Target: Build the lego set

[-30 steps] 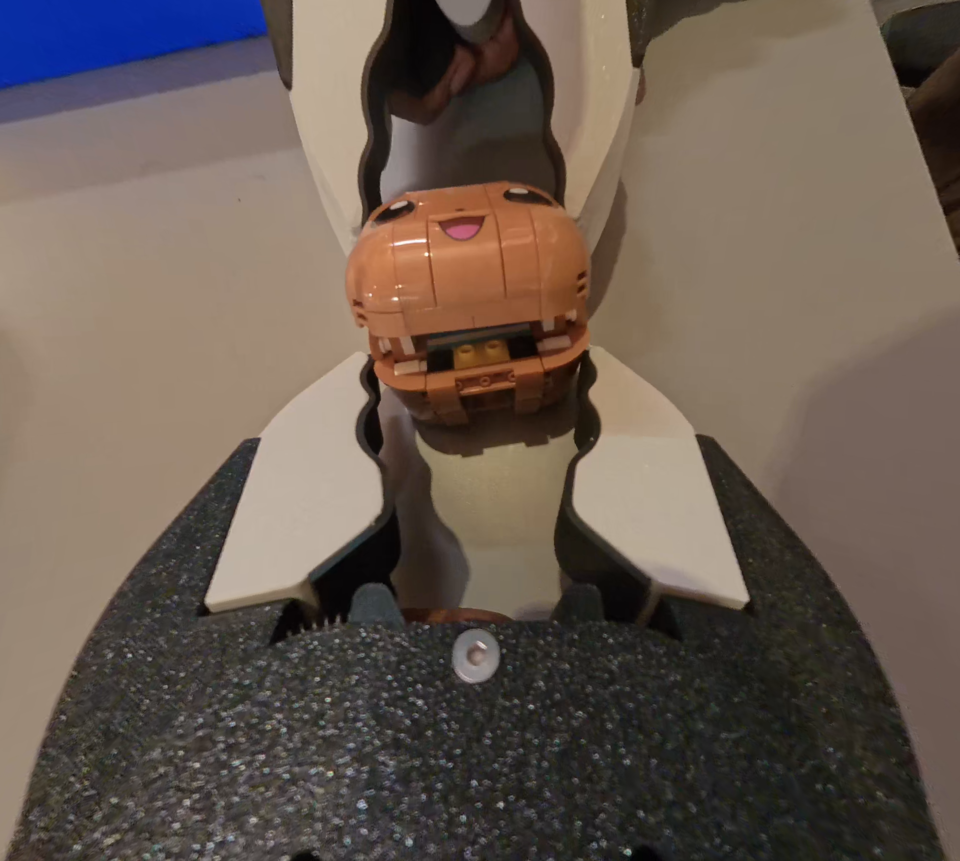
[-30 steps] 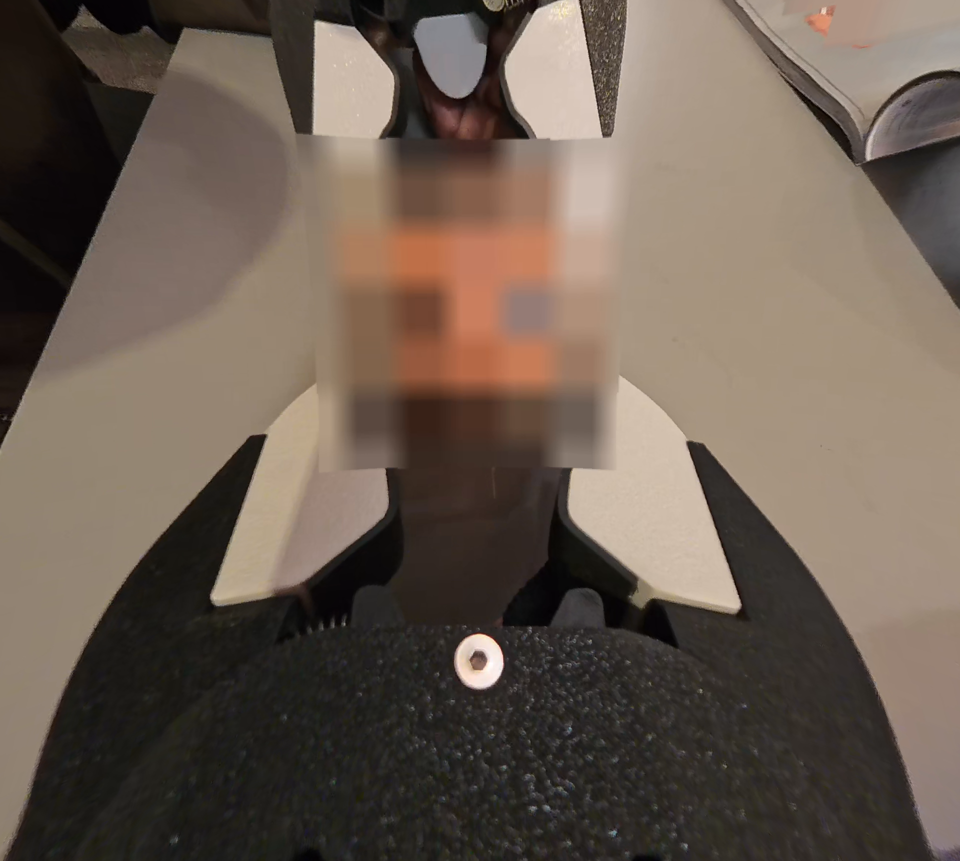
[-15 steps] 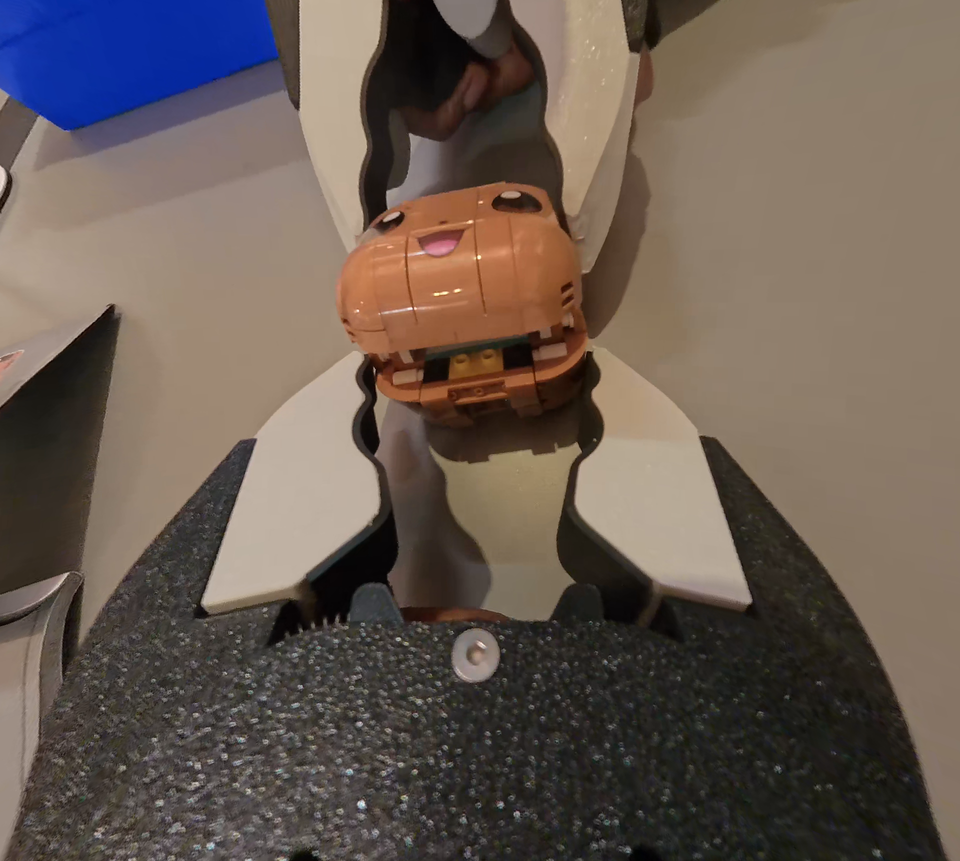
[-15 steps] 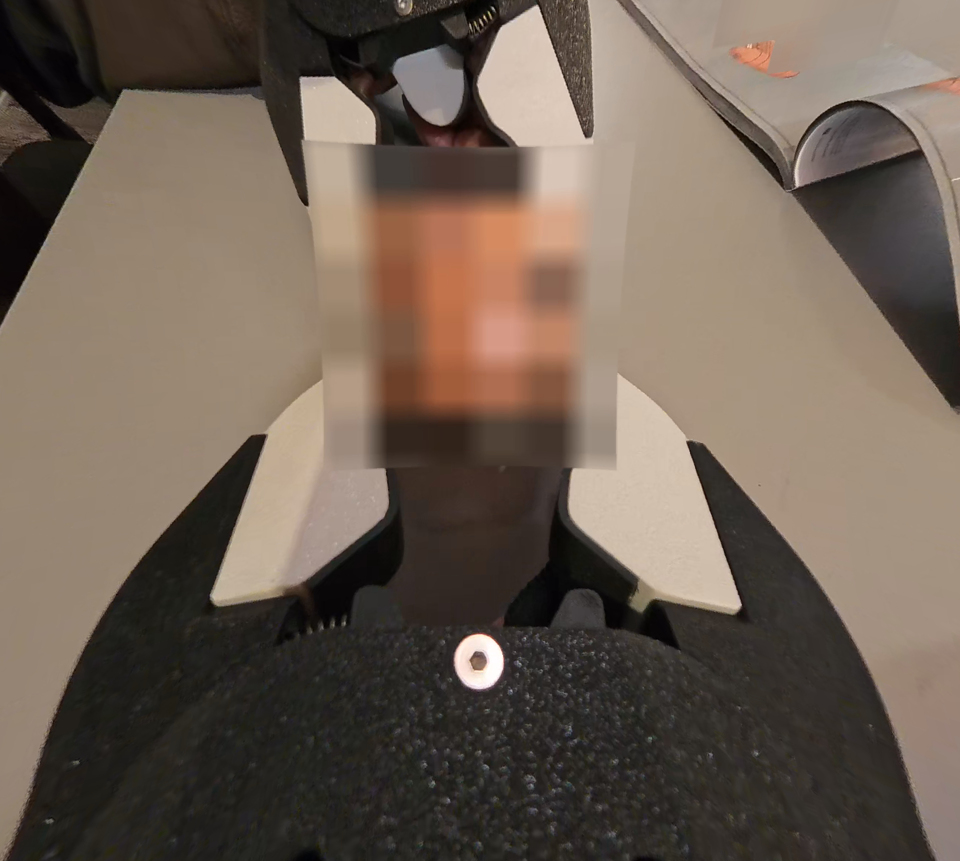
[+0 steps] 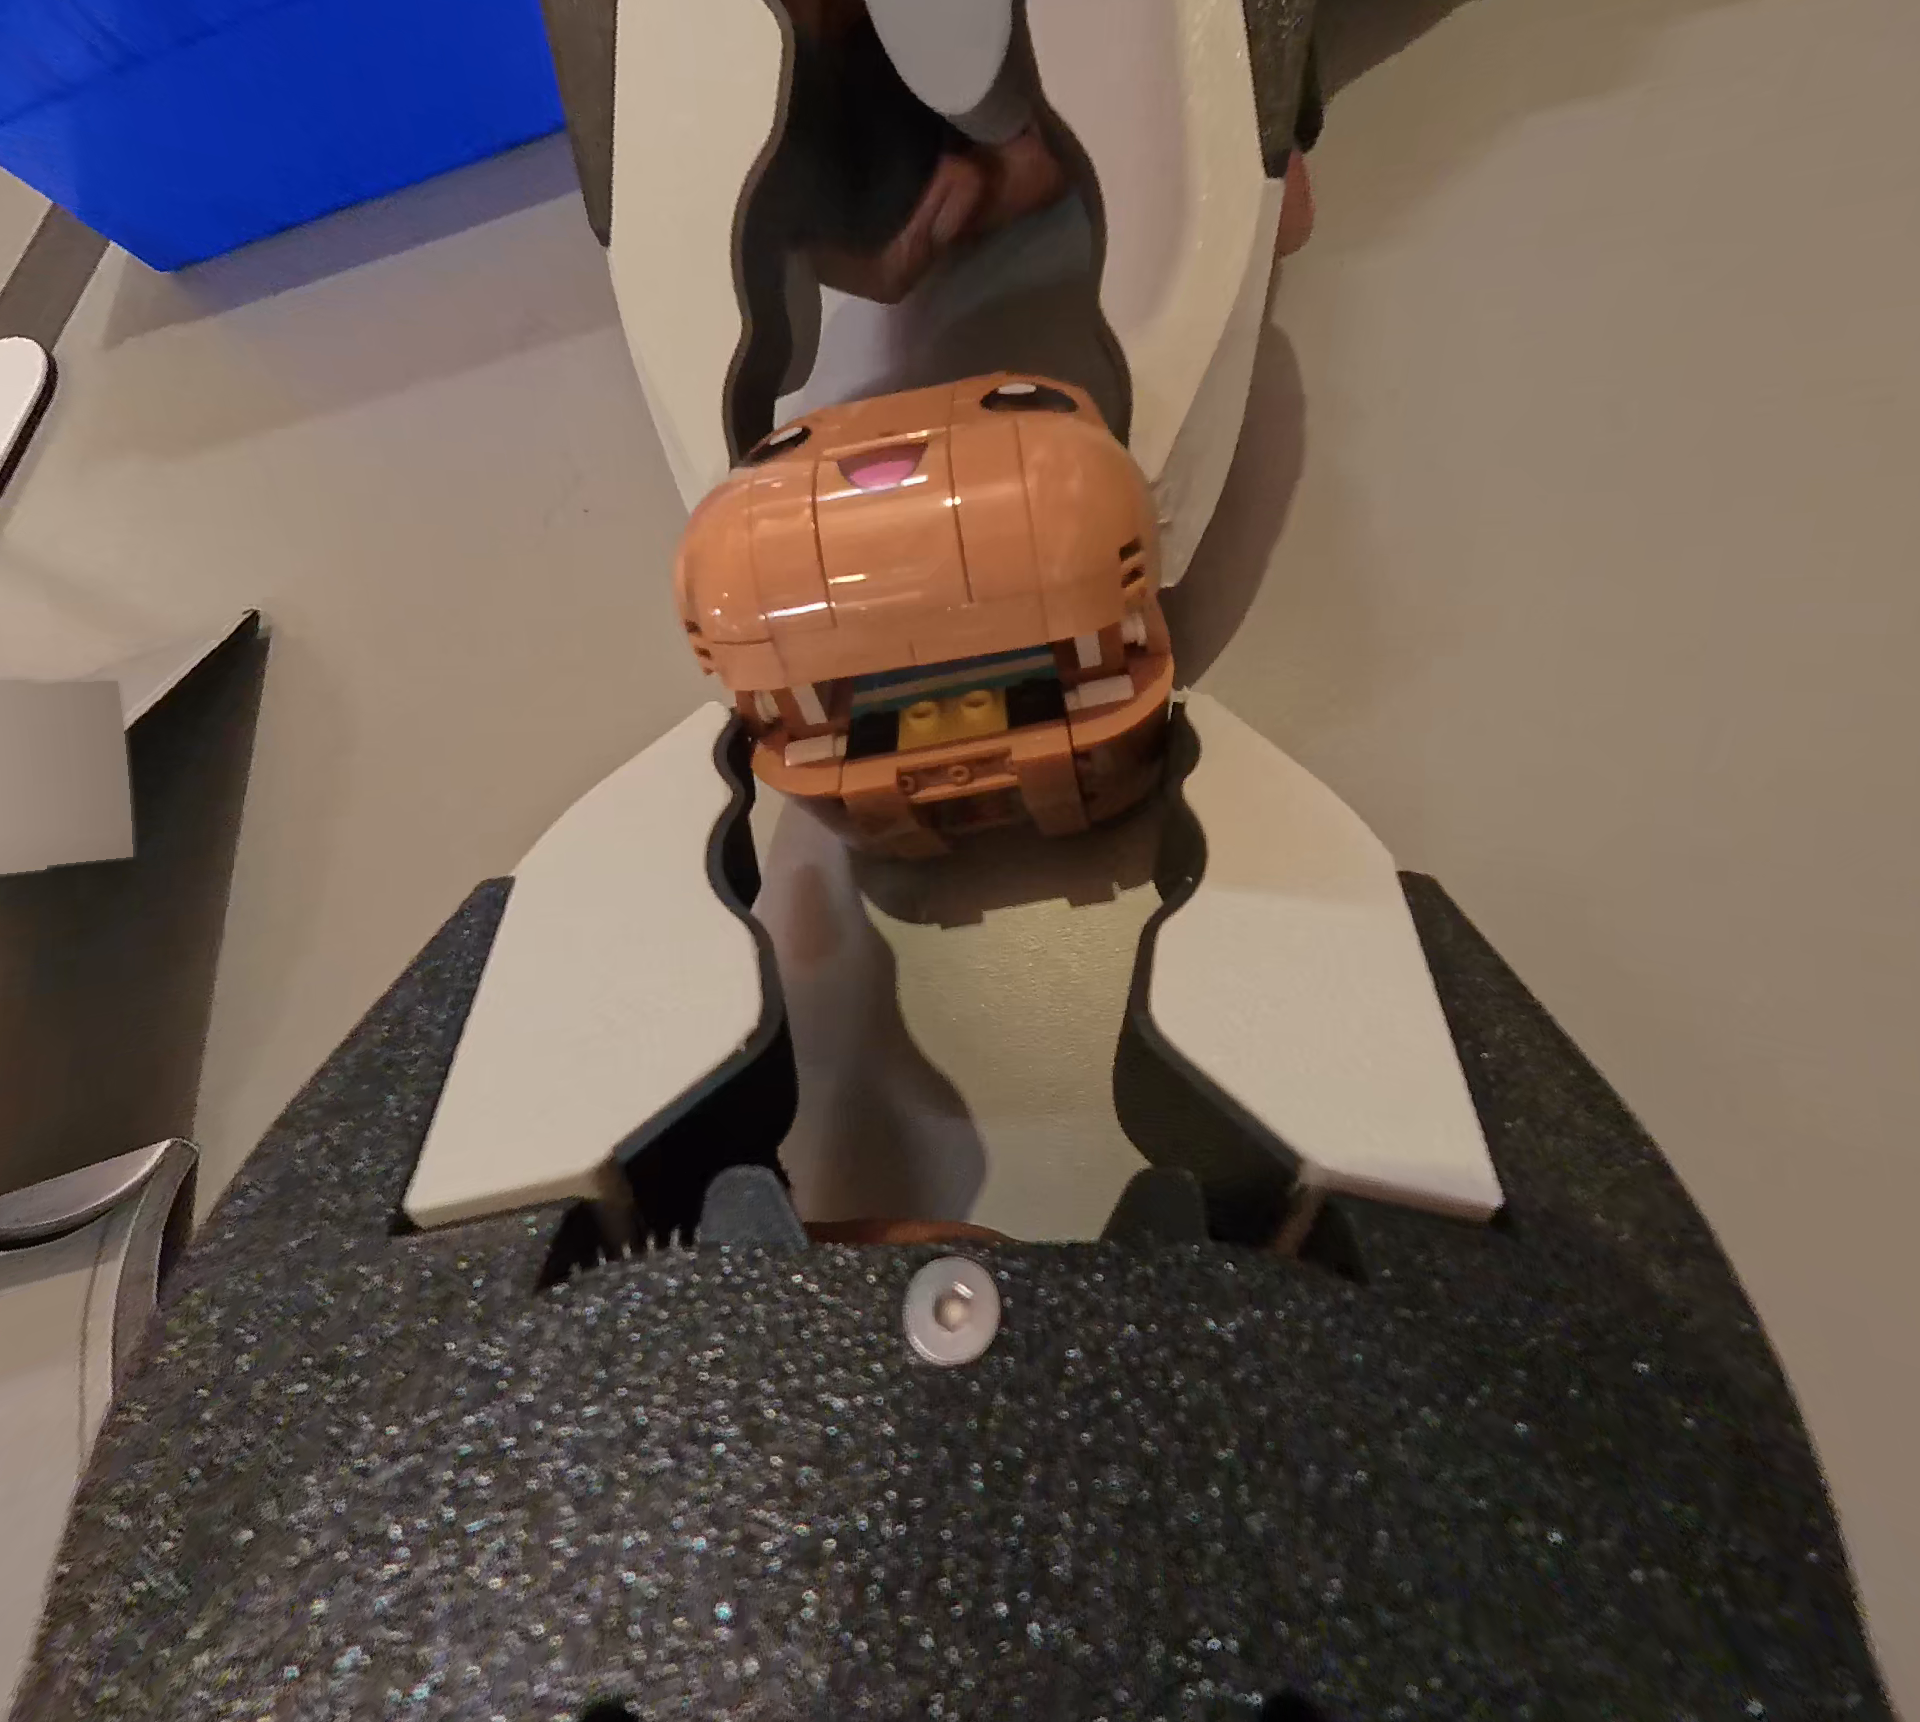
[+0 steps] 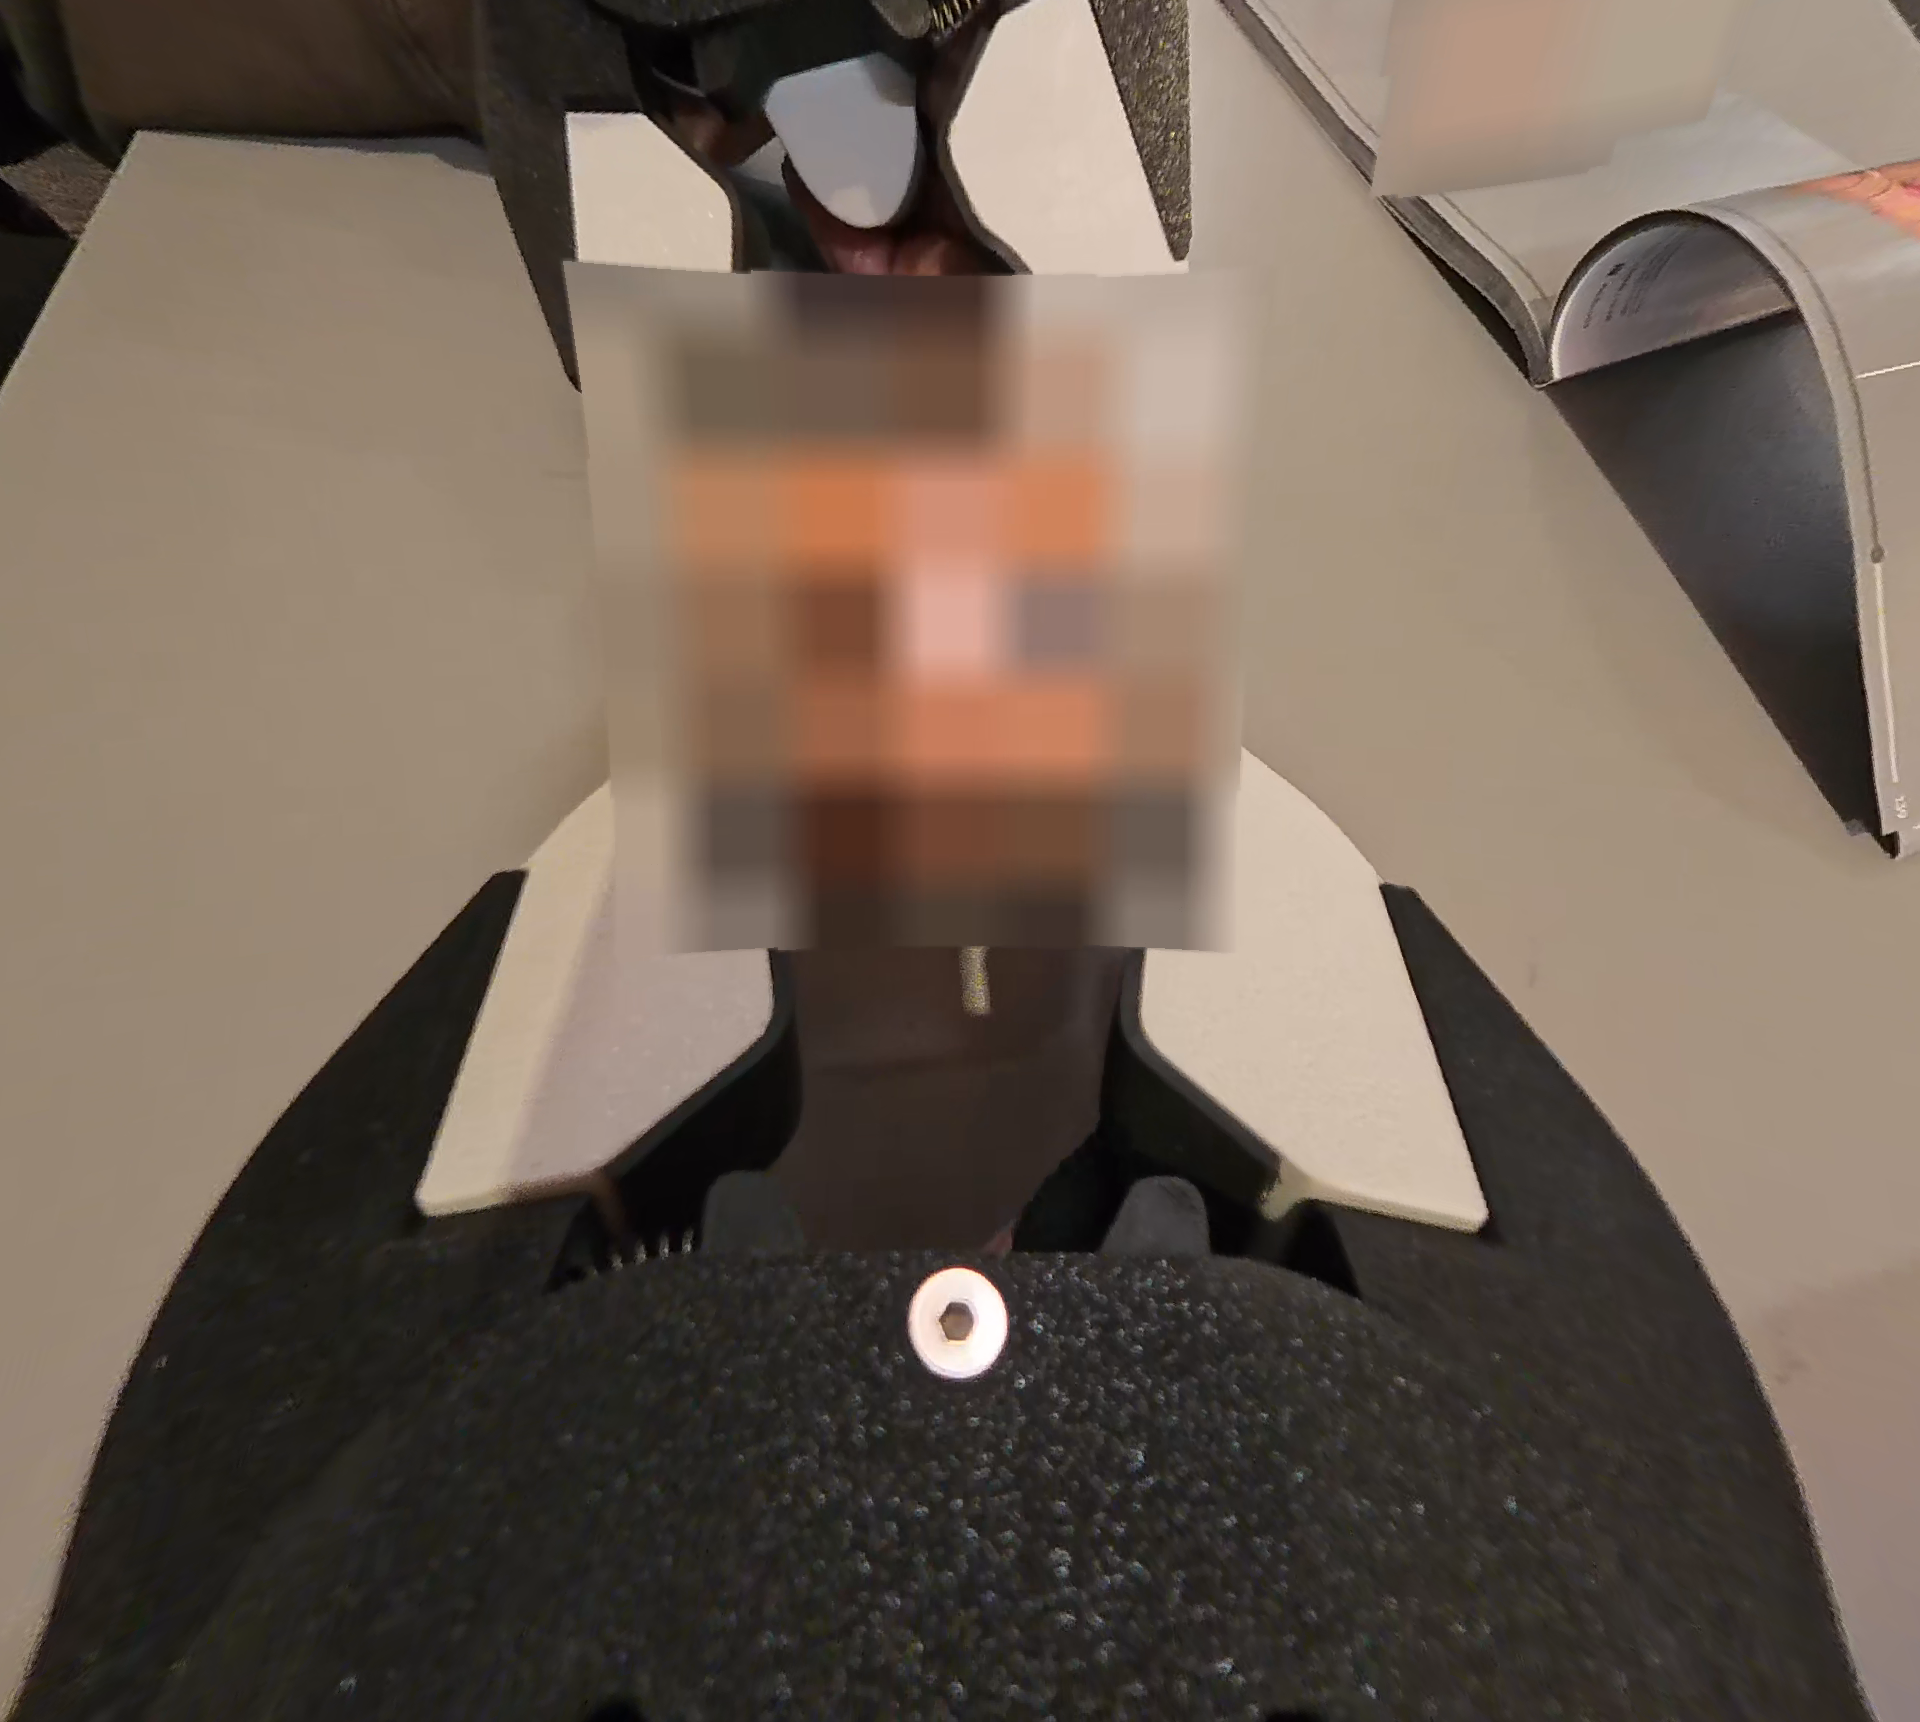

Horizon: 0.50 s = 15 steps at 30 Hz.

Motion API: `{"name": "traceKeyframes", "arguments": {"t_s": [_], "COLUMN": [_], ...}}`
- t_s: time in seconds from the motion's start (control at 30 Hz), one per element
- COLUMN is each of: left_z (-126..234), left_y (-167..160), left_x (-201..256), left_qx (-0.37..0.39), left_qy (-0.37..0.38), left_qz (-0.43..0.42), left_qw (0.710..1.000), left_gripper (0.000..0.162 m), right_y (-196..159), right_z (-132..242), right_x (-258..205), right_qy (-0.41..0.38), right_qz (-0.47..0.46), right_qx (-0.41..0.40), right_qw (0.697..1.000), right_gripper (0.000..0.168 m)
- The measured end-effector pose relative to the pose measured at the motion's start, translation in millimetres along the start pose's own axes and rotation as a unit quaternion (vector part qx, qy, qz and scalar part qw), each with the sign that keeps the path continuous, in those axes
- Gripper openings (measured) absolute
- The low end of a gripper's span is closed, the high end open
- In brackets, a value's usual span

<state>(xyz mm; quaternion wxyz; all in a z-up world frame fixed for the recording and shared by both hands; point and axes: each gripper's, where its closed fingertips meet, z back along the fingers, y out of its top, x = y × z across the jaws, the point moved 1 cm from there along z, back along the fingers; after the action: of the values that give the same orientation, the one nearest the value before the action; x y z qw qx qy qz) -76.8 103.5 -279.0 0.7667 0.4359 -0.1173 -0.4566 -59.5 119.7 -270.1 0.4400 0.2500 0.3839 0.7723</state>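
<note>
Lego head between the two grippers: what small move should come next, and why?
Probably press the tan upper shell down to close the seam. In the left wrist view the lego head sits between the left gripper and the right gripper, with a gap across its middle exposing a yellow brick. The right wrist view is masked there, so grip contact is unclear.

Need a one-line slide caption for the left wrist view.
Both grippers, left and right, clamp a tan brick-built head above the table.
</note>
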Motion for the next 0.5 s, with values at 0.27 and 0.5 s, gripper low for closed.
{"name": "traceKeyframes", "arguments": {"t_s": [0.27,0.5], "left_z": [4.6,7.0], "left_y": [-0.9,-0.8], "left_x": [-10.2,-10.6], "left_qx": [0.009,0.016], "left_qy": [0.041,0.052], "left_qz": [-0.009,-0.013], "left_qw": [0.999,0.998], "left_gripper": [0.073,0.071], "right_y": [-2.3,-2.3], "right_z": [2.0,1.3], "right_x": [8.4,8.5], "right_qy": [-0.023,-0.033], "right_qz": [-0.014,-0.014], "right_qx": [-0.007,0.001], "right_qw": [1.0,0.999], "right_gripper": [0.071,0.07]}}
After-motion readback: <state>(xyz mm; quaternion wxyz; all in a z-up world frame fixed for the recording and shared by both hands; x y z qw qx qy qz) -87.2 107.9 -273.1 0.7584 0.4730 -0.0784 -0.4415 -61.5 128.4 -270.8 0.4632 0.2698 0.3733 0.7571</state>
